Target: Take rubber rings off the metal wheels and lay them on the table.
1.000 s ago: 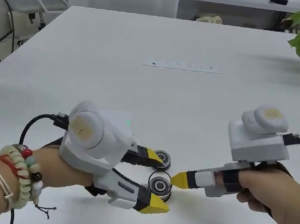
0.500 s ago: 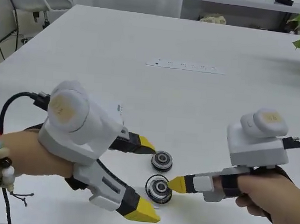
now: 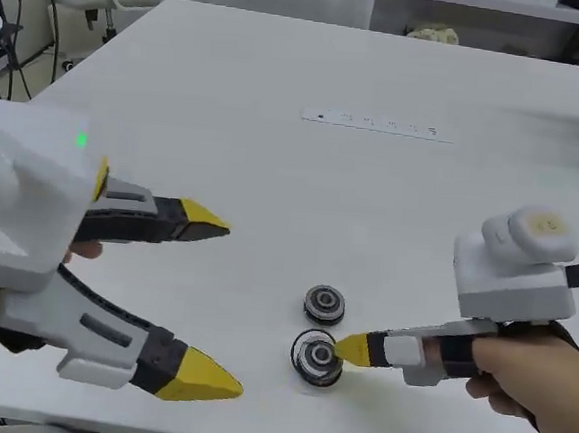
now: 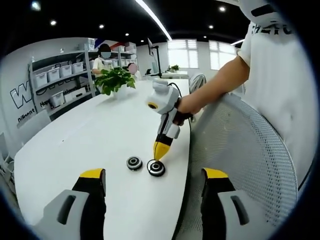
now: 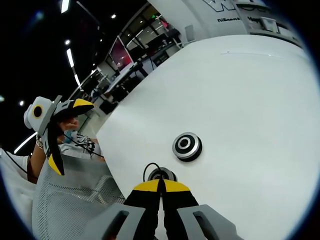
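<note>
The right tool [image 3: 342, 348], yellow tips pressed together, touches the black rubber ring [image 3: 298, 356] on the nearer round metal wheel [image 3: 317, 356], which lies on the white tabletop [image 3: 279, 95]. To do this well, bring the wide-open left tool [image 3: 227, 307] in to pin the wheel, then prise upward.

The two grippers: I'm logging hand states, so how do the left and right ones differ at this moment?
The left gripper has its jaws spread wide; the right gripper has its jaws shut, tips together. The left gripper hangs off to the side, apart from both wheels; the right gripper's tip is at the edge of the nearer wheel, with the farther wheel lying free. Both grippers have yellow tips and pale grey bodies.
</note>
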`<act>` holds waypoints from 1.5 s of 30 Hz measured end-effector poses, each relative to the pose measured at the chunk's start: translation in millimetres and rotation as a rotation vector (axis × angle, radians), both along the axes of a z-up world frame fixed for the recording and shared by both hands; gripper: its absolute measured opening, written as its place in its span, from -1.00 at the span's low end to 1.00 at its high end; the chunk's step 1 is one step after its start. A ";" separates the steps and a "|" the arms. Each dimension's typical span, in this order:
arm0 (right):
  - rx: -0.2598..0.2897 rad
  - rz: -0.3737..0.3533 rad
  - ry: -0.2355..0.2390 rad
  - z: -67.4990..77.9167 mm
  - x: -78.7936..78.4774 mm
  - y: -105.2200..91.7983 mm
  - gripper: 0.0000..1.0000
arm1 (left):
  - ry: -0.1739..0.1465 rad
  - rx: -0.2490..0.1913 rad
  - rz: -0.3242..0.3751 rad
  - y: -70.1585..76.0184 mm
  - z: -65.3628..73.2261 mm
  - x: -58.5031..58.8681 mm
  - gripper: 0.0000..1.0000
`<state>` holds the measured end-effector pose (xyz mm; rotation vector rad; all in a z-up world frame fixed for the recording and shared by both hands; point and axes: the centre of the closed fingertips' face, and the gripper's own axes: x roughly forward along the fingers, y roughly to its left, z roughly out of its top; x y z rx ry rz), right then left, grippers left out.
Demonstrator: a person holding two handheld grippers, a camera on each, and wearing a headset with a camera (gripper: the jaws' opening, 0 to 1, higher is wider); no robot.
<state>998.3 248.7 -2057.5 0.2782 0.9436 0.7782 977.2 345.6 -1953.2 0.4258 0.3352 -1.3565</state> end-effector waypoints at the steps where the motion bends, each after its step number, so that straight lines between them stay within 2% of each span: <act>1: -0.006 0.001 -0.005 0.3 0.5 -0.8 -1.00 | -0.002 -0.006 0.015 3.0 1.3 0.4 0.53; 5: -0.004 -0.001 -0.013 2.7 1.7 -1.9 -1.00 | -0.013 -0.020 0.084 17.3 4.0 2.4 0.54; 7: -0.006 -0.002 -0.018 3.5 2.5 -2.6 -1.00 | -0.005 -0.013 0.131 25.8 1.2 4.2 0.56; 8: -0.006 -0.002 -0.019 3.7 2.8 -2.9 -1.00 | -0.011 -0.007 0.152 29.9 -0.5 4.7 0.56; 16: -0.002 -0.018 -0.045 11.0 8.6 -6.8 -1.00 | -0.003 -0.044 0.259 36.6 -13.0 0.9 0.60; 19: 0.003 -0.030 -0.056 14.8 11.2 -9.1 -1.00 | 0.011 -0.057 0.268 34.5 -14.8 -2.6 0.65; 22: 0.002 -0.038 -0.075 18.6 14.1 -11.0 -1.00 | 0.017 -0.043 0.274 35.2 -18.7 -2.6 0.64; 24: 0.010 -0.046 -0.086 21.9 16.1 -11.6 -1.00 | 0.043 -0.019 0.286 36.7 -27.8 -2.4 0.65; 25: 0.011 -0.046 -0.089 22.7 16.5 -11.7 -1.00 | 0.084 0.016 0.297 39.0 -36.1 -4.8 0.65; 26: 0.012 -0.047 -0.094 23.4 17.3 -12.3 -1.00 | 0.100 0.024 0.292 38.4 -38.8 -5.6 0.67; 29: 0.016 -0.053 -0.101 25.7 17.1 -11.9 -1.00 | 0.097 0.000 0.277 34.8 -36.0 -6.1 0.72; 32: 0.022 -0.057 -0.112 29.1 17.1 -10.7 -1.00 | 0.112 -0.010 0.283 34.8 -36.5 -6.2 0.74; 34: 0.031 -0.058 -0.125 32.9 17.5 -9.1 -1.00 | 0.135 -0.013 0.295 36.2 -38.7 -5.2 0.75; 36: 0.041 -0.057 -0.140 36.5 18.3 -7.1 -1.00 | 0.172 -0.039 0.315 36.2 -39.0 -4.2 0.77; 38: 0.047 -0.054 -0.149 38.2 18.9 -5.6 -1.00 | 0.175 -0.043 0.321 36.6 -38.6 -3.7 0.80; 41: 0.061 -0.048 -0.164 41.9 18.4 -1.7 -1.00 | 0.153 -0.050 0.328 37.1 -35.8 -2.0 0.78; 45: 0.073 -0.028 -0.190 45.6 16.7 4.7 -1.00 | 0.149 -0.052 0.335 37.9 -35.2 -1.1 0.77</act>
